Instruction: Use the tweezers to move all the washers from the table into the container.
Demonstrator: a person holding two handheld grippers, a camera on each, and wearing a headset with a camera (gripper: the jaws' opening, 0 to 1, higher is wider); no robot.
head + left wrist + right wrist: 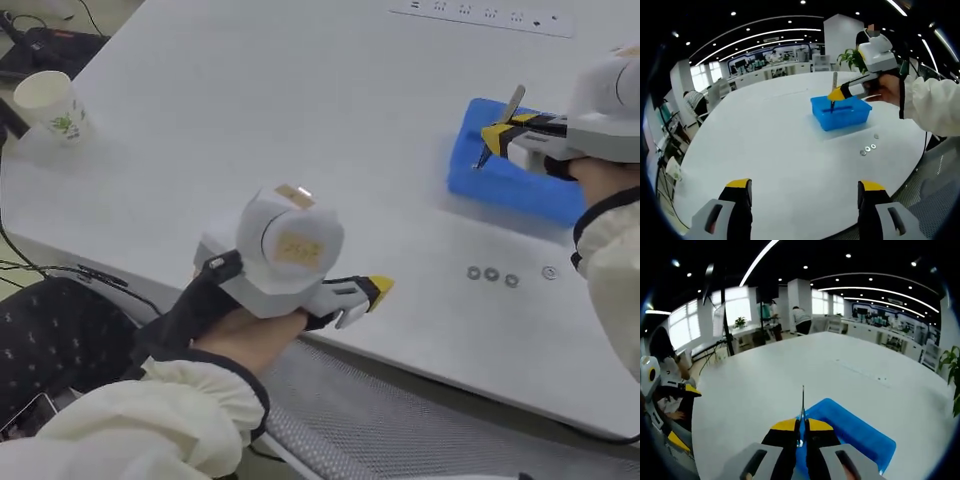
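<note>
The right claw [492,135] clamps tweezers [512,103] over the container [500,180], the left claw [805,186] hangs wide, and tweezers twisting in that clamp could flick washers [491,273] off the surface [250,120].

Tweezers [802,407] in claw [801,427] over container [855,432]

Open-plan office: bright windows [732,302] at ten o'clock, curved ceiling light strips [875,289] at twelve, desks [755,330] beyond the white worktop [790,370].

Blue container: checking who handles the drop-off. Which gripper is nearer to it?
Right. The right gripper, shut on the tweezers, hangs over the blue container; the left gripper is open by the near edge of the table, well apart from it.
</note>
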